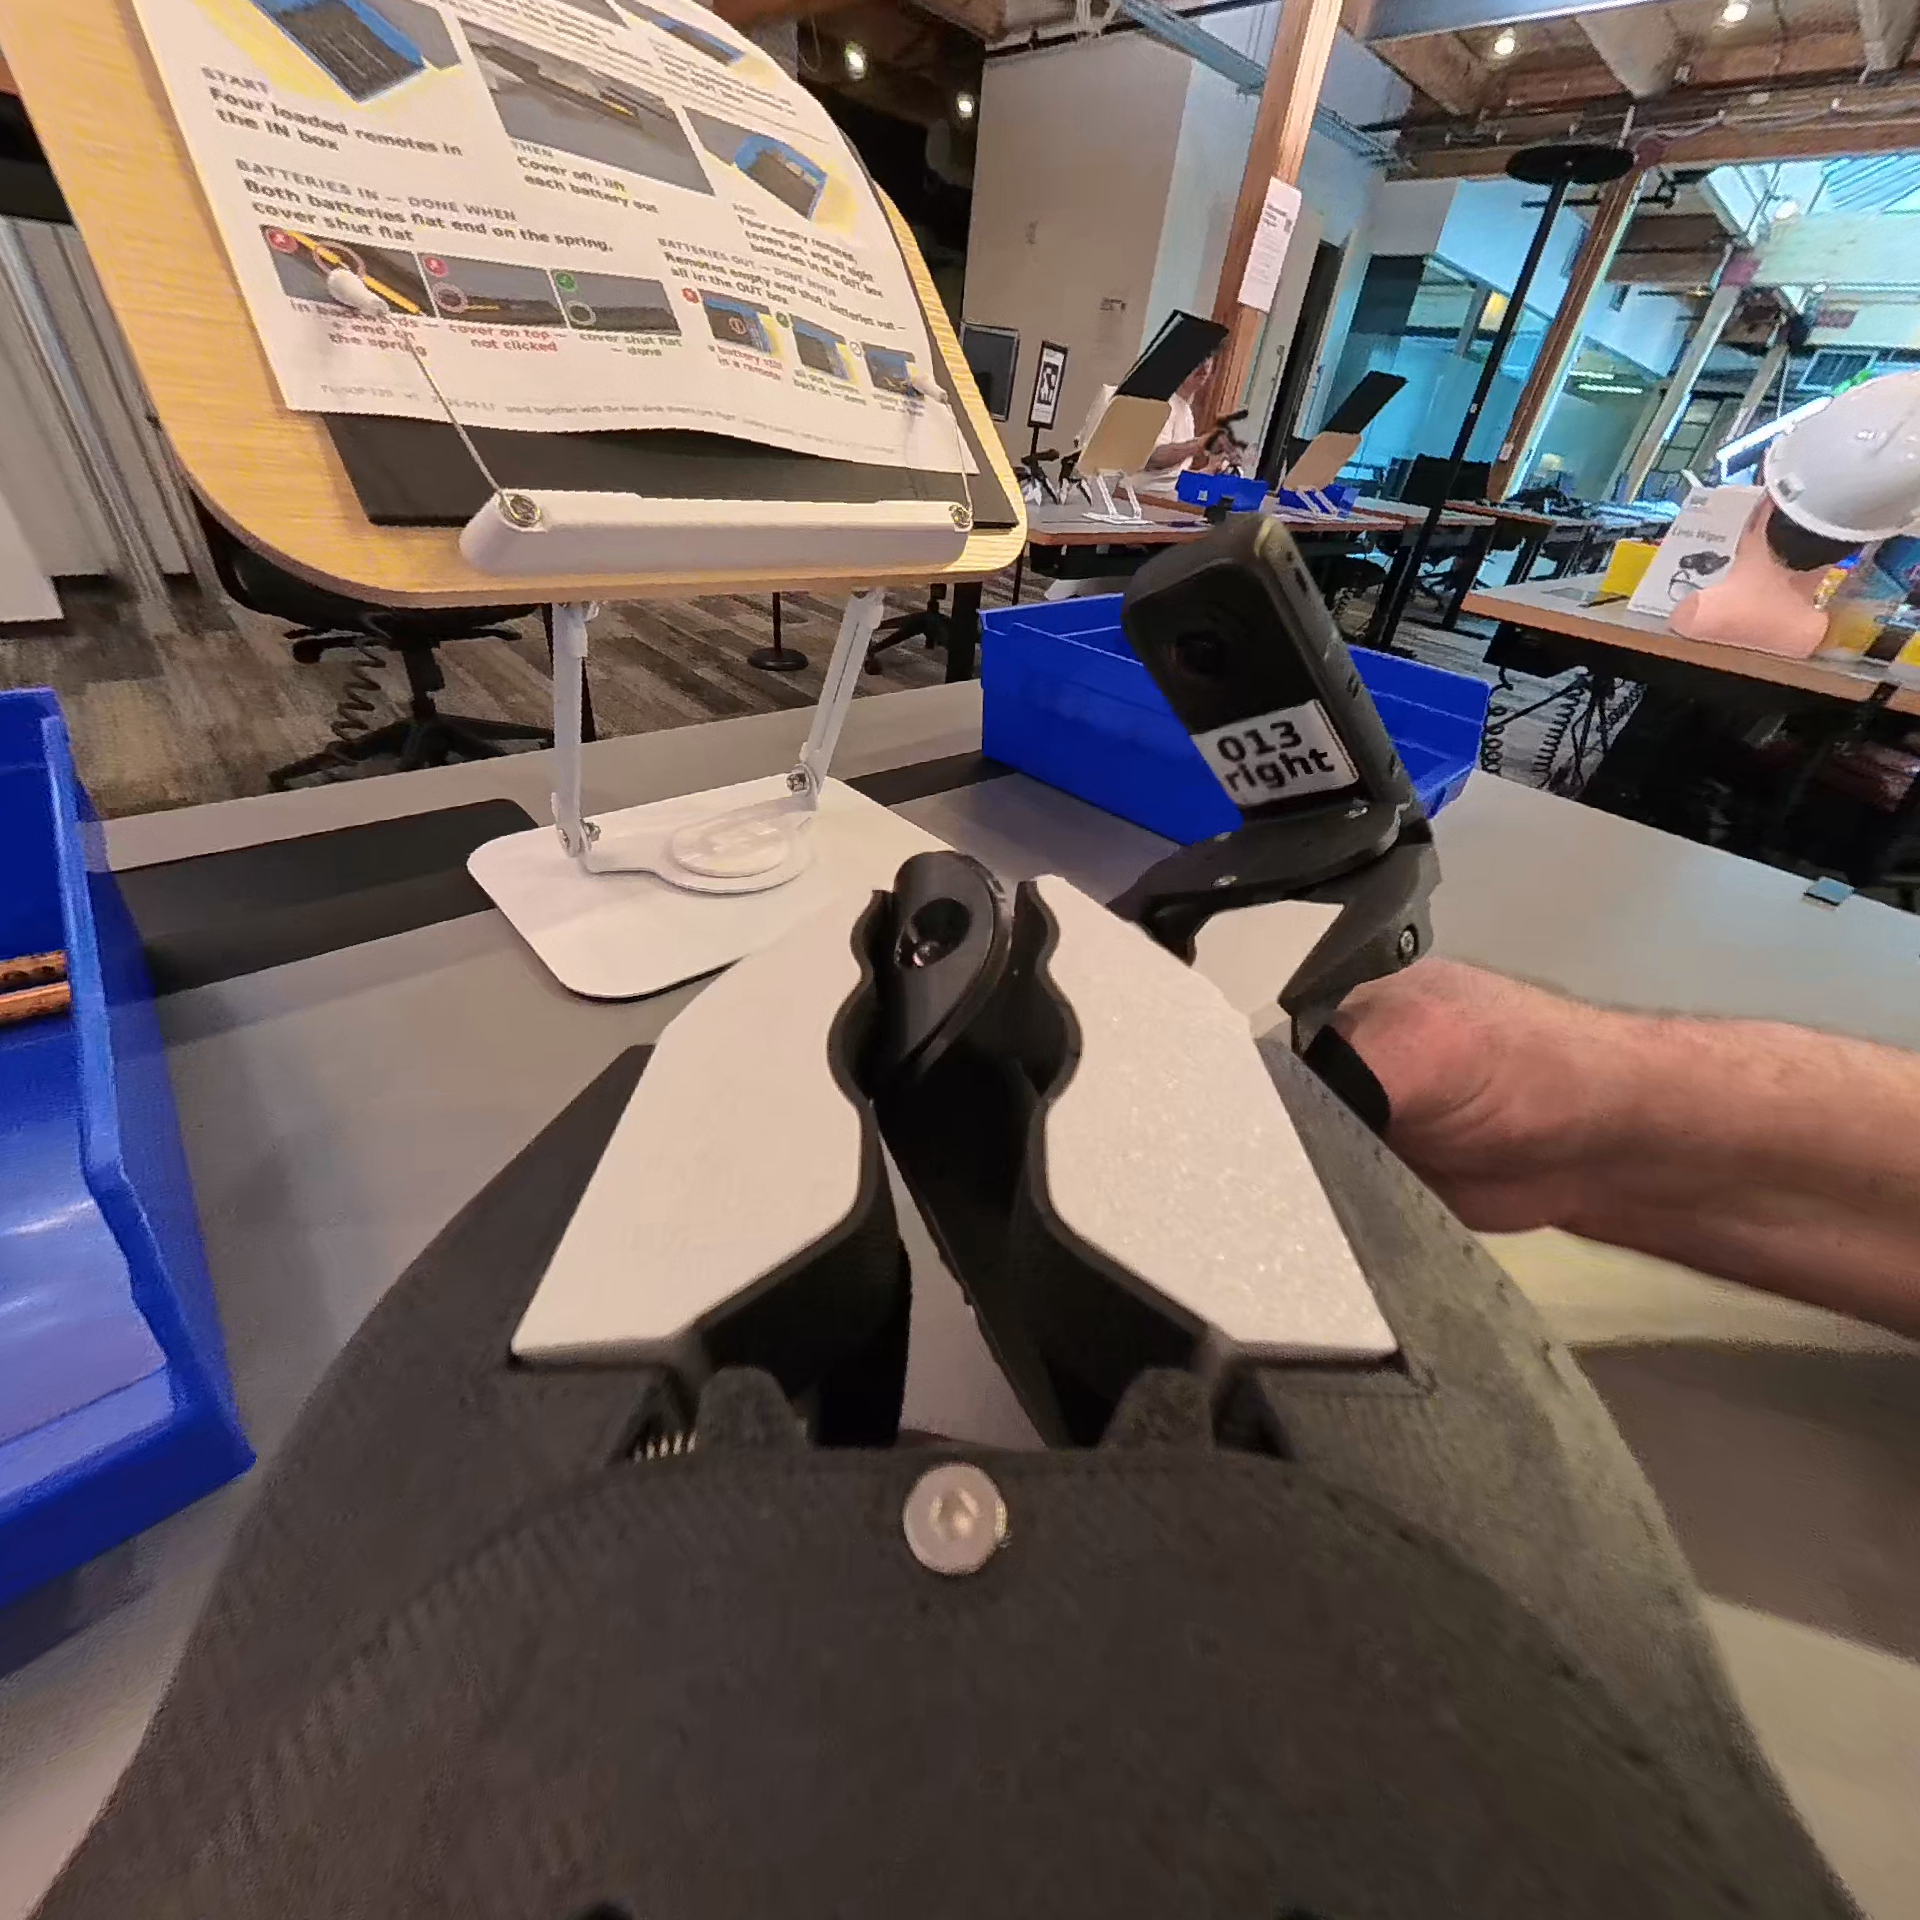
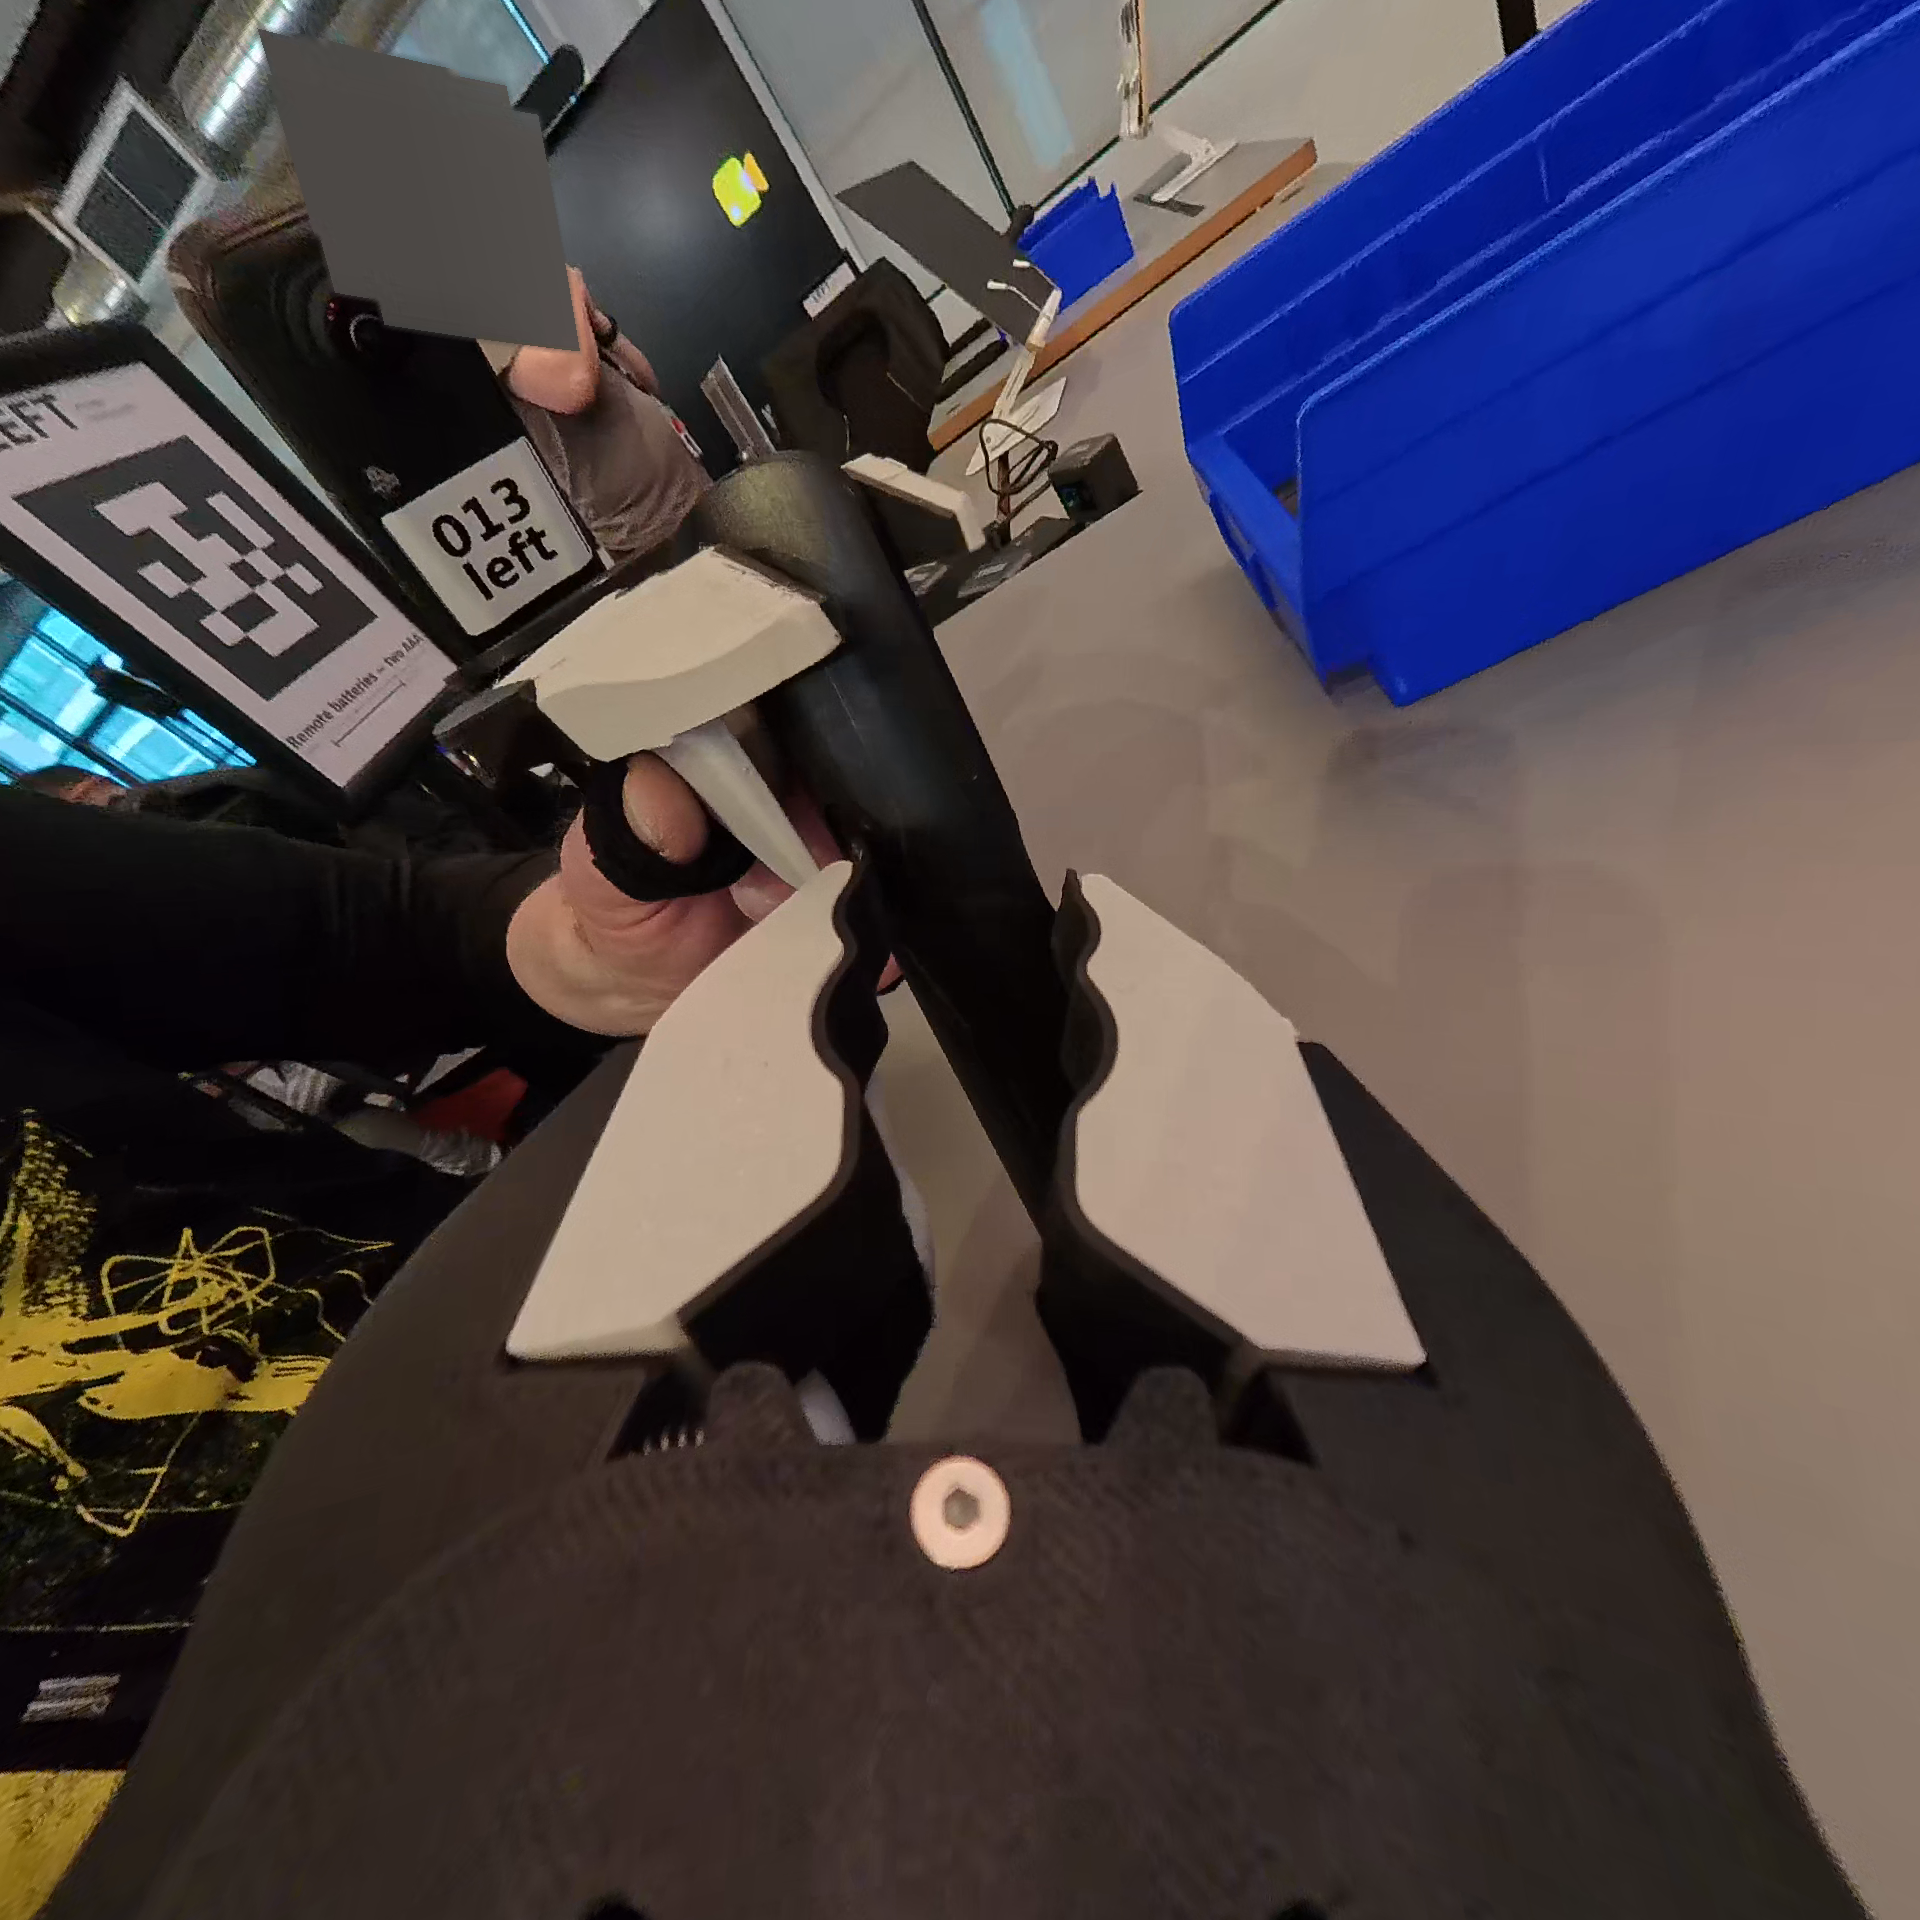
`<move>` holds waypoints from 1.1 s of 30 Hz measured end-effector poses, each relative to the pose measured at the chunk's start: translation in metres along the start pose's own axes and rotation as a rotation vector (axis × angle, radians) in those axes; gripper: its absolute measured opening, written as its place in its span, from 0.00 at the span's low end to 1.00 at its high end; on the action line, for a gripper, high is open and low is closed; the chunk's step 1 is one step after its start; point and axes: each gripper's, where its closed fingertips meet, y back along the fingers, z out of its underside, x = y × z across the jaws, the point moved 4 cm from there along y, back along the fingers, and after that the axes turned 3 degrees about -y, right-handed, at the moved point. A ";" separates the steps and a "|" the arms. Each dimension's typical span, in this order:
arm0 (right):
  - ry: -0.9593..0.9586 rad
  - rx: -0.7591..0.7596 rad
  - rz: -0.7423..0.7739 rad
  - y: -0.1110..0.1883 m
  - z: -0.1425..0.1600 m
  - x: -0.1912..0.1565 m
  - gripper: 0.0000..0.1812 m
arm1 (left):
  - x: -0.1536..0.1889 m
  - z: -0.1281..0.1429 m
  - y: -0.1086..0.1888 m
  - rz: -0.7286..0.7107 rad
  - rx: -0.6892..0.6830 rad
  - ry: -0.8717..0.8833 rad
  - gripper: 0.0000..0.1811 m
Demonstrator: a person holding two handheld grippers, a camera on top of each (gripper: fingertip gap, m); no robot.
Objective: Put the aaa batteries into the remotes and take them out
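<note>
A black remote [image 1: 940,977] is held above the grey table between both grippers. In the left wrist view I see it end-on, and my left gripper [image 1: 956,914] is shut on it. In the right wrist view the remote [image 2: 935,831] runs lengthwise between the fingers of my right gripper [image 2: 961,894], which is shut on its near part. The left gripper [image 2: 821,748] clamps its far part there. The right gripper [image 1: 1262,935] shows just behind the left one, held by a hand. Two copper-coloured batteries [image 1: 31,987] lie in a blue bin [image 1: 114,1195] at the left edge.
A second blue bin [image 1: 1081,717] stands at the back right of the table and also shows in the right wrist view [image 2: 1558,447]. A wooden document stand [image 1: 260,468] with an instruction sheet rises behind on a white base [image 1: 623,935]. A person stands behind the table. There is about 6 cm between the tips of the two grippers.
</note>
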 end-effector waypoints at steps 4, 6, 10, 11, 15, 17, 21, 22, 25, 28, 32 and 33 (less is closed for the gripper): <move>0.003 -0.074 -0.001 0.001 -0.001 -0.001 0.19 | 0.002 -0.001 0.001 0.004 -0.014 -0.038 0.12; 0.013 -0.085 0.002 0.001 -0.001 -0.001 0.19 | 0.001 0.000 0.002 0.004 -0.007 -0.006 0.12; 0.021 -0.095 -0.005 0.000 0.001 -0.001 0.20 | 0.002 0.000 0.004 -0.004 -0.008 -0.037 0.12; 0.020 -0.103 0.000 0.000 0.001 -0.001 0.20 | 0.002 0.000 0.004 0.007 -0.004 -0.020 0.12; 0.118 -0.113 0.084 -0.001 -0.004 -0.003 0.19 | 0.000 0.000 0.004 -0.004 -0.005 -0.019 0.13; 0.099 -0.105 0.093 0.000 -0.006 -0.004 0.20 | 0.005 -0.002 0.004 0.005 0.008 -0.025 0.13; 0.156 -0.081 0.113 0.000 -0.005 -0.008 0.27 | 0.013 -0.004 0.002 0.024 -0.003 -0.084 0.13; 0.184 -0.079 0.122 0.000 -0.006 -0.011 0.25 | 0.013 -0.004 0.002 0.022 -0.005 -0.086 0.13; 0.222 -0.096 0.154 0.001 -0.006 -0.017 0.19 | 0.015 -0.004 0.002 0.029 -0.005 -0.091 0.13; 0.211 -0.079 0.177 0.005 -0.006 -0.018 0.19 | 0.019 -0.005 0.001 0.026 -0.004 -0.116 0.12; 0.106 -0.029 0.141 0.007 -0.003 -0.016 0.19 | 0.021 -0.005 0.001 0.029 0.002 -0.103 0.12; 0.094 -0.027 0.130 0.007 -0.002 -0.016 0.19 | 0.022 -0.005 0.002 0.024 0.002 -0.108 0.12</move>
